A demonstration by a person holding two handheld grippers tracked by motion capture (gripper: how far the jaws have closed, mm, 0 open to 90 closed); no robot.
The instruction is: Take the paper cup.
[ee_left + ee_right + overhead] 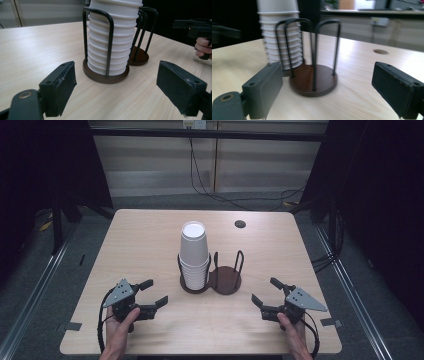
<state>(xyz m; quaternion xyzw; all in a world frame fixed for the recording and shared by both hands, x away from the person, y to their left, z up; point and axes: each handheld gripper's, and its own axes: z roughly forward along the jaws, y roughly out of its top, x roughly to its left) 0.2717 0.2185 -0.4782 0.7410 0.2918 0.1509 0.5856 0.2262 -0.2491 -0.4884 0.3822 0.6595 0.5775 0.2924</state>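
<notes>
- Cup stack (194,255): one column of white paper cups, upside down, standing in the 9 o'clock bay of the holder at the middle of the table. About ten rims can be counted in the left gripper view. The top is cut off there, so the full number cannot be told.
- Holder (227,280): one, with dark round bases joined side by side, making two bays. Black wire hoops rise around each. The 3 o'clock bay holds nothing.
- Left gripper (156,291): one, at 7 o'clock on the table, jaws spread wide and empty. It points toward the stack, near it but apart.
- Right gripper (263,290): one, at 5 o'clock, jaws likewise wide and empty. It points toward the empty bay, apart from it.
- Hands: two, one behind each gripper at the near edge.
- Table (140,240): one, pale wood.
- Hole (240,224): one, round, at 1 o'clock on the tabletop.
- Step in hand, as judged: an approach to the stack, likely to lift cups across to the empty bay.
- Handling notes:
  - Close on the top cup above the hoops, where the wire does not block the jaws.
  - Squeeze lightly, since paper walls dent.
  - Lift straight up so the cups below stay seated.
  - The other gripper could steady the holder base, because nested cups may cling and drag it.
</notes>
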